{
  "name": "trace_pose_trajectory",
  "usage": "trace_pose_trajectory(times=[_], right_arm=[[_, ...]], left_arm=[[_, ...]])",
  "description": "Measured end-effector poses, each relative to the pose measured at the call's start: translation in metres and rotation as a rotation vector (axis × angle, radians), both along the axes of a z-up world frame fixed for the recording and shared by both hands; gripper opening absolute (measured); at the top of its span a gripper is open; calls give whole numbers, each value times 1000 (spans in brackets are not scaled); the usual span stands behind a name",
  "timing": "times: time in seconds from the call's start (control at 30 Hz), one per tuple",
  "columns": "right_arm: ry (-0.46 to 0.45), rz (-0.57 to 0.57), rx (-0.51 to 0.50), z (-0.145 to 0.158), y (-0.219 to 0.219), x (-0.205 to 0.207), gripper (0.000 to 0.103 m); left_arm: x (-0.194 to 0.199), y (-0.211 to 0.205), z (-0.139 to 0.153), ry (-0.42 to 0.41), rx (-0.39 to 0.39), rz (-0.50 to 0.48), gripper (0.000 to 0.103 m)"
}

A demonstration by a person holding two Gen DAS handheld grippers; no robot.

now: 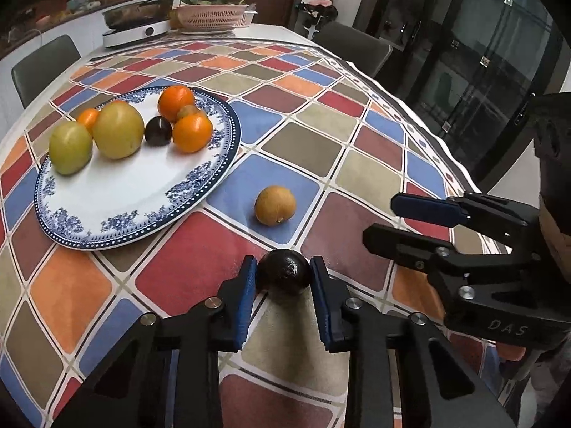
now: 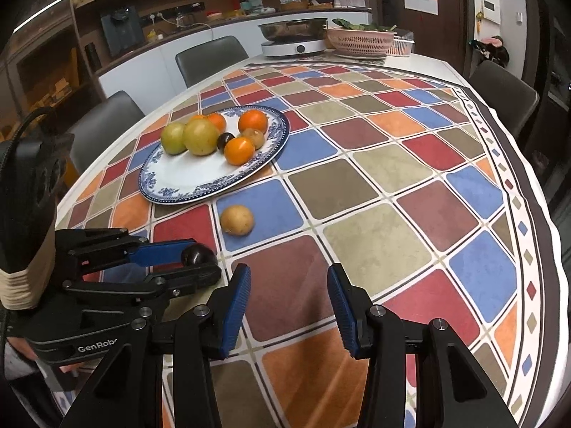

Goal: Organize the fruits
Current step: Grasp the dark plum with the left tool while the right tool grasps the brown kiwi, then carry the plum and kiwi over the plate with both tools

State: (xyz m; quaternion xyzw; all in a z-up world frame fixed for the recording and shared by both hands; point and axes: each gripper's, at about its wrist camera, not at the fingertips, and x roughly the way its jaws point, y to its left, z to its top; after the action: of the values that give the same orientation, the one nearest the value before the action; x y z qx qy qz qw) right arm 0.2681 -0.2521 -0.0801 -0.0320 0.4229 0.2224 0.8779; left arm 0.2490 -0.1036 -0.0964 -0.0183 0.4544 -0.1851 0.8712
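My left gripper (image 1: 283,267) is shut on a small dark round fruit (image 1: 283,278) that rests on the checked tablecloth, its blue pads pressing on both sides. From the right wrist view the same dark fruit (image 2: 195,252) sits between the left gripper's (image 2: 203,260) fingers. A tan round fruit (image 1: 274,205) (image 2: 236,220) lies loose just beyond it. The blue-rimmed white plate (image 1: 142,228) (image 2: 185,196) at the left holds several fruits: two yellow-green, some orange, one dark. My right gripper (image 2: 289,278) (image 1: 382,219) hovers open and empty to the right of the dark fruit.
An electric cooker (image 1: 135,25) (image 2: 296,41) and a pink basket (image 1: 212,16) (image 2: 360,41) stand at the table's far end. Grey chairs (image 2: 210,57) surround the table. The tablecloth's wavy edge (image 1: 453,164) runs down the right side.
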Motion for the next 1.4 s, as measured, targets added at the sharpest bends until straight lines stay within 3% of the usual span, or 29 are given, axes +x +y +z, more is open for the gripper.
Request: trace_pose_trajectory(times=[0.37, 0.67, 0.93, 1.4], right_arm=[[1, 37, 13, 1, 31, 11, 46], [32, 27, 8, -8, 57, 32, 45], [67, 25, -14, -17, 67, 42, 32], [21, 32, -12, 6, 76, 22, 30]], left_arm=[[-5, 33, 16, -61, 83, 91, 30], [-3, 52, 16, -55, 73, 122, 30], [-3, 61, 18, -58, 55, 132, 30], [-13, 67, 35, -99, 21, 128, 30]])
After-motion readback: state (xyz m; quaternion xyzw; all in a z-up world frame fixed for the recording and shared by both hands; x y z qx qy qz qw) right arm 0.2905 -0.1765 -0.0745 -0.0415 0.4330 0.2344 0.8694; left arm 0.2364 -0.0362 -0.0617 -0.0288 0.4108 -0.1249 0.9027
